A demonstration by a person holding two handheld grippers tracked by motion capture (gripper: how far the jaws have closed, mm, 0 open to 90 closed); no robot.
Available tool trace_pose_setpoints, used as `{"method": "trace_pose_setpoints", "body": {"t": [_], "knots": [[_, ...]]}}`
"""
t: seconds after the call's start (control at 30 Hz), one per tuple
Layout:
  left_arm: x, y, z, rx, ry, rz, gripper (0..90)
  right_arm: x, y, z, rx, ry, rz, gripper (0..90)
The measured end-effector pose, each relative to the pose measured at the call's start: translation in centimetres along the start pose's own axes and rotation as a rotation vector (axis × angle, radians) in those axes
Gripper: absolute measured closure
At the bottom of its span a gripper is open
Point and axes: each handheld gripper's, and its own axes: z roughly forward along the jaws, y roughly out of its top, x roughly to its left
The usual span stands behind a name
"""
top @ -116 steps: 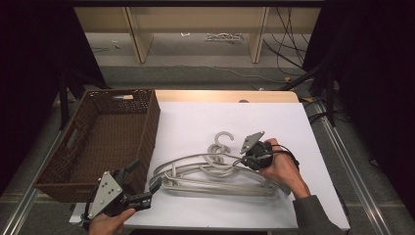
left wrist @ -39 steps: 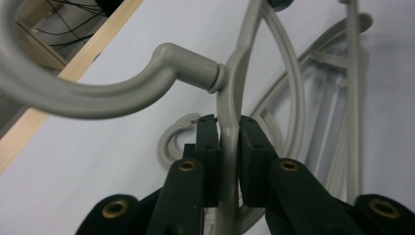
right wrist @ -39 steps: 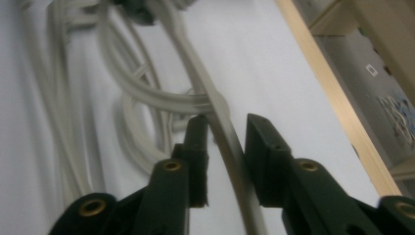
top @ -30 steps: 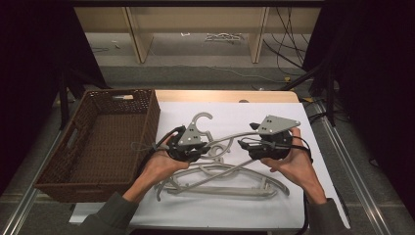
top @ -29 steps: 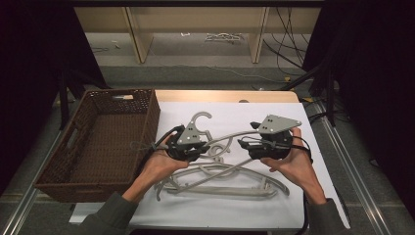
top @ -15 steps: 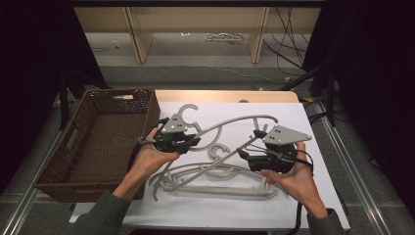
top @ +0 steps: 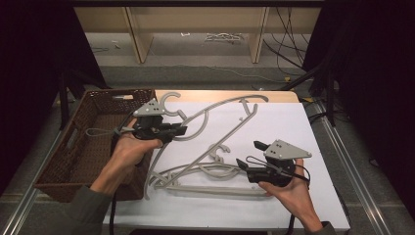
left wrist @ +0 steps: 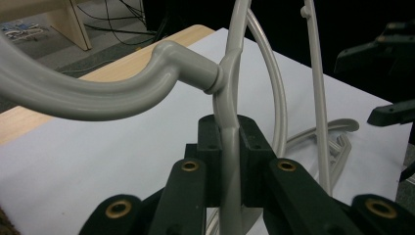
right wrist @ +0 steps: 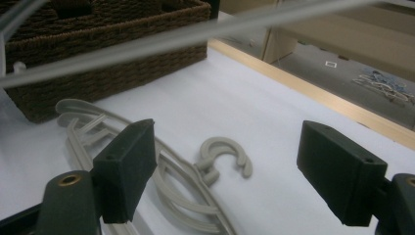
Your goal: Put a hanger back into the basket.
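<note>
Grey plastic hangers lie in a loose pile [top: 205,171] on the white sheet that covers my desk [top: 293,122], toward its near side. My left hand-held gripper [top: 178,131] is clenched on the neck of one more grey hanger [top: 222,105], just under its hook, and holds it off the pile. In the left gripper view the two black pads press on the thin grey stem from both sides, with the hook curving away to the left above them. In the high view this lifted hanger slants across the sheet: its hook sits at the far left beside the basket's corner, and its long arms run from the far middle down to the near left. A brown woven basket [top: 78,161] stands at the left edge of the desk, touching the sheet. My right hand-held gripper [top: 247,153] hangs released over the right end of the pile; its jaws have just been opening and stand wide, with nothing between them. Below them one hanger's hook [right wrist: 222,156] rests flat on the sheet.
</note>
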Motion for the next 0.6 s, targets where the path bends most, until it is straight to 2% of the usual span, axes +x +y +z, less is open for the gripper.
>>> {"method": "trace_pose_setpoints", "body": {"t": [0.2,0.23,0.27,0.3,0.37,0.4,0.43,0.47,0.5,0.57,0.6], "knots": [[1.8,1.0,-2.1,-0.020,0.016,-0.048,82.4,0.0,-1.1,0.5,0.020,-0.004,0.013,22.4],[1.8,1.0,-2.1,-0.020,0.016,-0.048,82.4,0.1,-1.3,0.6,0.009,-0.007,0.014,22.2],[2.6,1.2,-3.1,-0.031,0.030,-0.060,82.4,0.0,-1.4,0.6,0.025,0.001,0.016,22.1],[3.0,1.3,-3.7,-0.036,0.040,-0.068,82.3,0.1,-1.6,0.8,0.011,-0.006,0.015,22.1],[3.8,1.5,-4.8,-0.042,0.055,-0.085,82.4,0.0,-1.8,0.8,0.025,0.001,0.018,21.9],[3.8,1.5,-4.8,-0.042,0.055,-0.085,82.4,0.0,-1.9,0.8,0.030,-0.002,0.019,21.7],[4.7,1.7,-6.0,-0.048,0.087,-0.100,82.4,0.0,-2.0,0.9,0.027,-0.002,0.020,21.7],[5.1,1.8,-6.6,-0.052,0.103,-0.104,82.4,0.0,-2.1,0.9,0.030,-0.001,0.023,21.7],[5.1,1.8,-6.6,-0.052,0.103,-0.104,82.4,0.0,-2.1,0.9,0.033,0.000,0.020,21.7],[6.5,1.7,-8.2,-0.064,0.154,-0.122,82.4,0.0,-2.3,0.9,0.036,-0.005,0.025,21.8],[6.5,1.7,-8.2,-0.064,0.154,-0.122,82.4,0.0,-2.3,0.9,0.036,-0.005,0.025,21.8]]}}
